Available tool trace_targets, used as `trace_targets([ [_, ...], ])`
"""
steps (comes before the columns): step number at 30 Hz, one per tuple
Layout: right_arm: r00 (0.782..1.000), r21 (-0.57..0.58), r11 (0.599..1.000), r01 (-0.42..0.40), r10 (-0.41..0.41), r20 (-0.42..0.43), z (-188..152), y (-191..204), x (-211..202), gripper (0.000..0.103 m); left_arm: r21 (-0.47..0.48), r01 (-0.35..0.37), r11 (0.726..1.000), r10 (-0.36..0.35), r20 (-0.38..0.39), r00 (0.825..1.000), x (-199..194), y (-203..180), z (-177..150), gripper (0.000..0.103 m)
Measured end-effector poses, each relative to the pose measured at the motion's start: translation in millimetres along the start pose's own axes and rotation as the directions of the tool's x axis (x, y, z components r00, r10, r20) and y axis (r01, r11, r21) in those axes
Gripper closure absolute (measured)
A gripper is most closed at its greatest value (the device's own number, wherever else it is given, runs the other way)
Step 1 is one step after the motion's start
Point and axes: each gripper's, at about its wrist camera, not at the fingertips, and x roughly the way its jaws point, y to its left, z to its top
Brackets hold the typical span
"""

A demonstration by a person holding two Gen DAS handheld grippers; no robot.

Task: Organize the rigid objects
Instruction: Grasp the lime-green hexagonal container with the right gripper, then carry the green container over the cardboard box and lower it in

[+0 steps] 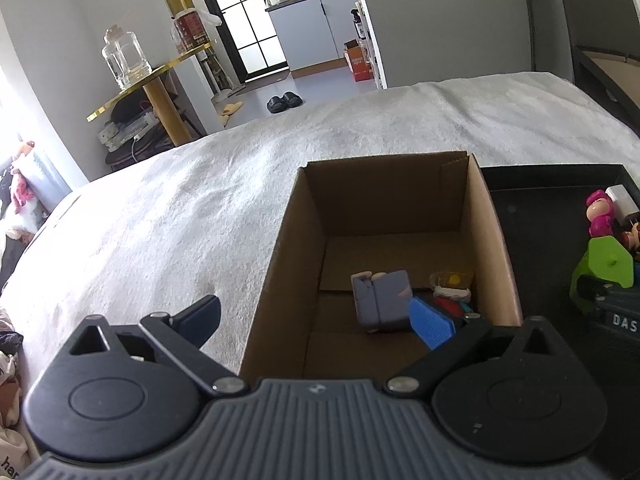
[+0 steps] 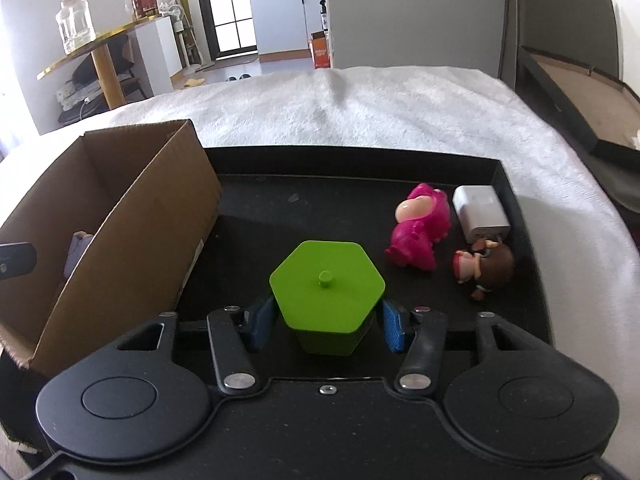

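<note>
A cardboard box (image 1: 288, 248) stands on the white bed cover, left of a black tray (image 2: 360, 160). Inside the box lie a grey block toy (image 1: 380, 300) and some small coloured pieces (image 1: 452, 288). My left gripper (image 1: 320, 320) is open and empty, straddling the box's near left wall. In the tray stands a green hexagonal container (image 2: 328, 280), also seen in the left wrist view (image 1: 604, 272). My right gripper (image 2: 326, 324) has its blue pads (image 2: 394, 326) on both sides of the container, closed against it. A pink figure (image 2: 420, 228), a white charger (image 2: 480, 210) and a brown-haired doll (image 2: 484, 264) lie at the tray's right.
The box (image 2: 120, 216) stands directly left of the green container. The white bed cover (image 2: 360, 108) stretches behind. A gold side table (image 1: 148, 84) with a glass jar (image 1: 124, 56) stands beyond the bed at left. A dark tray (image 2: 580, 92) lies at far right.
</note>
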Motion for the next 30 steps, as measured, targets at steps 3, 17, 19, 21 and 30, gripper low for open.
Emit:
trace_targets([
  [3,1.0,0.003,1.0,0.004,-0.004,0.006,-1,-2,-10,0.051,-0.006,0.0,1.0,0.0,0.007,1.0,-3,2,0,0.003],
  [17,0.997,-0.012,1.0,0.0,0.001,0.077,25,9,-33,0.051,-0.058,0.005,0.998,-0.004,0.018,1.0,-4,18,-2,0.003],
  [19,0.996,-0.017,1.0,-0.005,0.006,0.084,29,12,-35,0.051,-0.068,0.009,0.998,-0.008,0.018,1.0,-4,20,-2,0.003],
  [21,0.996,-0.028,1.0,-0.004,0.007,0.094,31,16,-37,0.051,-0.076,0.014,0.997,-0.012,0.021,1.0,-4,22,-2,0.003],
  [30,0.991,-0.05,0.999,-0.018,0.025,0.134,40,33,-48,0.051,-0.113,0.022,0.993,-0.02,0.018,1.0,-3,34,-6,0.003],
])
